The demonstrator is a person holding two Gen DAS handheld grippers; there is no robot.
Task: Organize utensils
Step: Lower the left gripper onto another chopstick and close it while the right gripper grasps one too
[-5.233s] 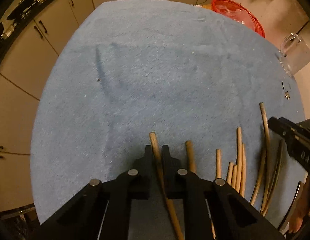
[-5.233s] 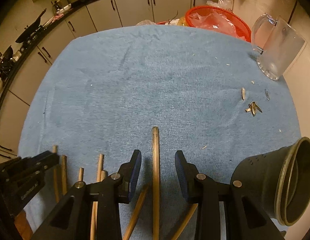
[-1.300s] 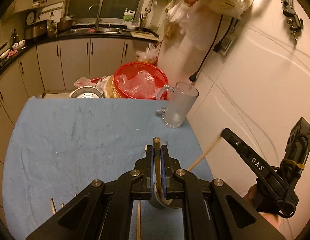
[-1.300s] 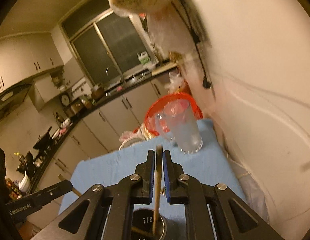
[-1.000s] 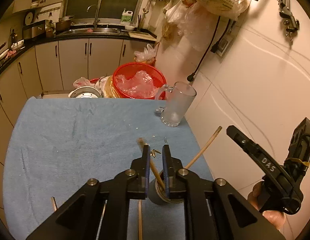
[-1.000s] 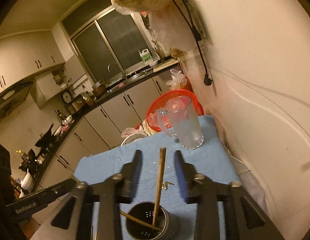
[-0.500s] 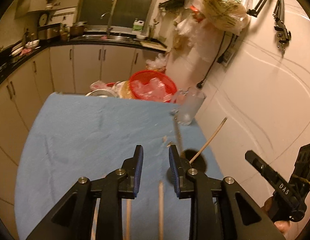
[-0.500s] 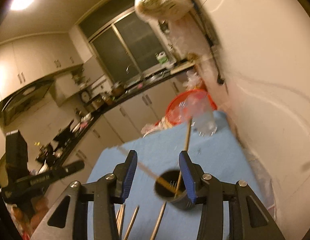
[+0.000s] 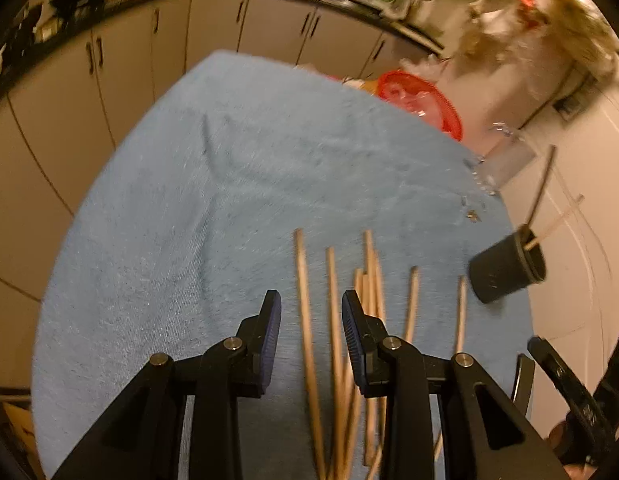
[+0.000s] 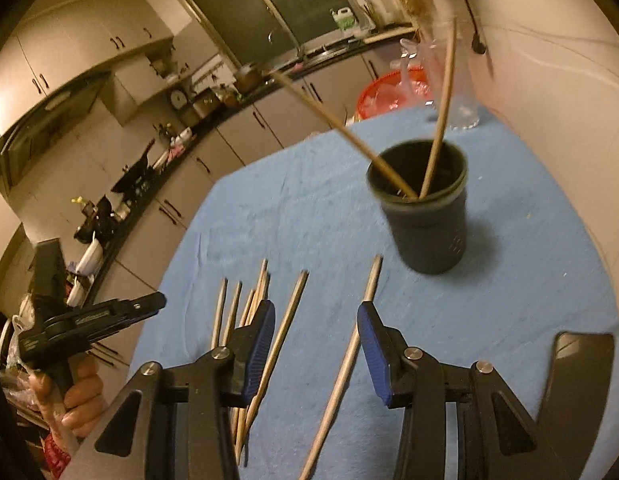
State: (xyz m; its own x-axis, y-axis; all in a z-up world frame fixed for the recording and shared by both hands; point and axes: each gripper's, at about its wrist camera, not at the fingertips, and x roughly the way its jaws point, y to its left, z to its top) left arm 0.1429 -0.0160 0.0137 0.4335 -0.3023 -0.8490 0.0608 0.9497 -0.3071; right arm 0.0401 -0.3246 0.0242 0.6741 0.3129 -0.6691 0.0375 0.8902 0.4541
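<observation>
Here the left gripper [image 9: 311, 312] hangs over the blue towel [image 9: 189, 200] with its jaws opening, nothing pressed between the pads; two loose chopsticks [image 9: 333, 320] lie on the cloth in the gap below them. These are thin, pale wooden sticks, roughly parallel, fanned out from 12 toward 2 o'clock of the fingertips. The dark utensil cup [image 9: 505, 272] stands at about 2 o'clock, near the towel's edge by the wall, with two sticks leaning out of it. The gripper tilts steeply downward.

The right gripper [image 10: 316, 322] is parted moderately wide and empty; one chopstick [image 10: 349, 352] lies on the towel just inside its right finger, another just inside the left, the rest bunched at 10 o'clock. The cup [image 10: 425, 220] stands upright at 1 o'clock, apart from the fingertips, two sticks crossing inside it. This gripper points down at a shallower slant. At its 9 o'clock a hand [image 10: 75, 388] holds the other gripper's handle.
</observation>
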